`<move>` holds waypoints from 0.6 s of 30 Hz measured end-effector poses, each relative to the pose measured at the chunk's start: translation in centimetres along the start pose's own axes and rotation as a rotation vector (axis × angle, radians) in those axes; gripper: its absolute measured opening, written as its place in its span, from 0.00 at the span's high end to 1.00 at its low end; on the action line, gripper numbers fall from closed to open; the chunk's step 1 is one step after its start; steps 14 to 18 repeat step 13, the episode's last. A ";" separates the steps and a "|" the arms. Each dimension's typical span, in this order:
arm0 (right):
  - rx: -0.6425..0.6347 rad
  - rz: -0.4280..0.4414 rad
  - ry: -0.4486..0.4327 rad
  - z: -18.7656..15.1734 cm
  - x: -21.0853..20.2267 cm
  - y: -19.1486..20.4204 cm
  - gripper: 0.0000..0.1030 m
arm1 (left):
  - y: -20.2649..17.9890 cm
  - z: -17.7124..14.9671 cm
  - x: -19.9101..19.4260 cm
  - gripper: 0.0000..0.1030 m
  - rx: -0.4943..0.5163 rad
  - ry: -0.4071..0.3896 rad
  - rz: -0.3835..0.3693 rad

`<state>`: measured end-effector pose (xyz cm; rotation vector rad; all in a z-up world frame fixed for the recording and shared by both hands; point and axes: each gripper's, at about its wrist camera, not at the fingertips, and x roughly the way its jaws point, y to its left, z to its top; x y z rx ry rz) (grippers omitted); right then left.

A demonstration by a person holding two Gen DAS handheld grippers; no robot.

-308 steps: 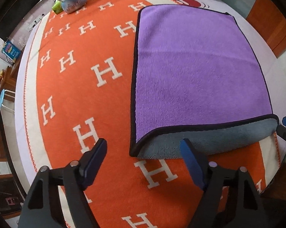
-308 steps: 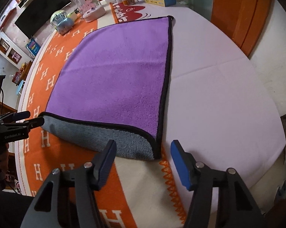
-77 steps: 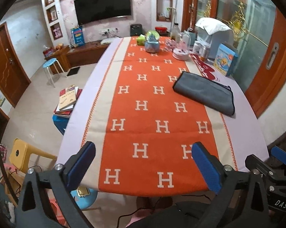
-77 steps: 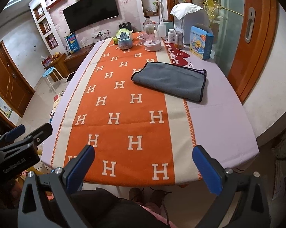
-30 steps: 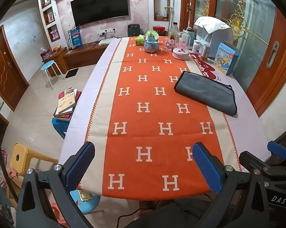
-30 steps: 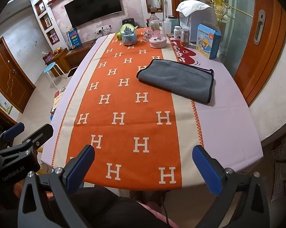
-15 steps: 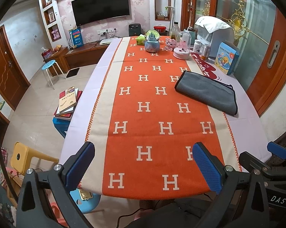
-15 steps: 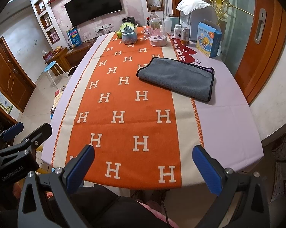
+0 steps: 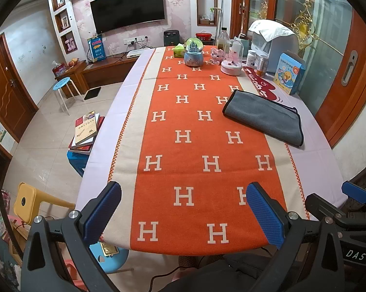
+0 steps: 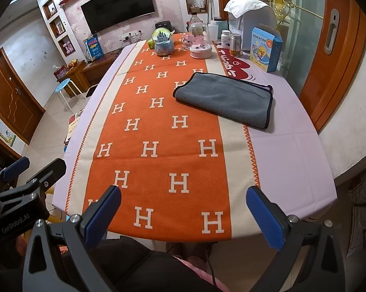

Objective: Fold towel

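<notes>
The towel [image 9: 264, 116] lies folded on the table, grey side up with a black hem, at the right edge of the orange runner. In the right wrist view the towel [image 10: 225, 99] shows a sliver of purple at its far right corner. My left gripper [image 9: 183, 209] is open and empty, held back over the table's near edge, far from the towel. My right gripper [image 10: 183, 209] is open and empty, also back at the near edge. Each gripper shows at the side of the other's view.
An orange runner [image 9: 195, 146] with white H marks covers the lilac tablecloth [image 10: 292, 160]. A snow globe [image 9: 193, 52], a pink dish [image 9: 230, 67], bottles and a duck box [image 9: 288, 73] stand at the far end. Stools and books [image 9: 85, 131] are on the floor at left.
Since ten seconds ago the towel went from purple side up, half open, to folded grey side up, and both grippers pulled back. In the last second almost nothing moved.
</notes>
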<state>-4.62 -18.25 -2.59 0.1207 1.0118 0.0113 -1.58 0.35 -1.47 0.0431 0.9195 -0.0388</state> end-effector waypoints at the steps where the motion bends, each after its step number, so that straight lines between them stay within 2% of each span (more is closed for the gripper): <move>1: 0.000 0.000 0.001 -0.1 0.0 0.0 0.00 | 0.0 0.0 0.0 0.01 0.000 0.000 0.000; 18: 0.000 0.000 0.002 0.1 0.0 0.0 0.00 | 0.1 0.0 0.1 0.01 0.000 0.003 0.001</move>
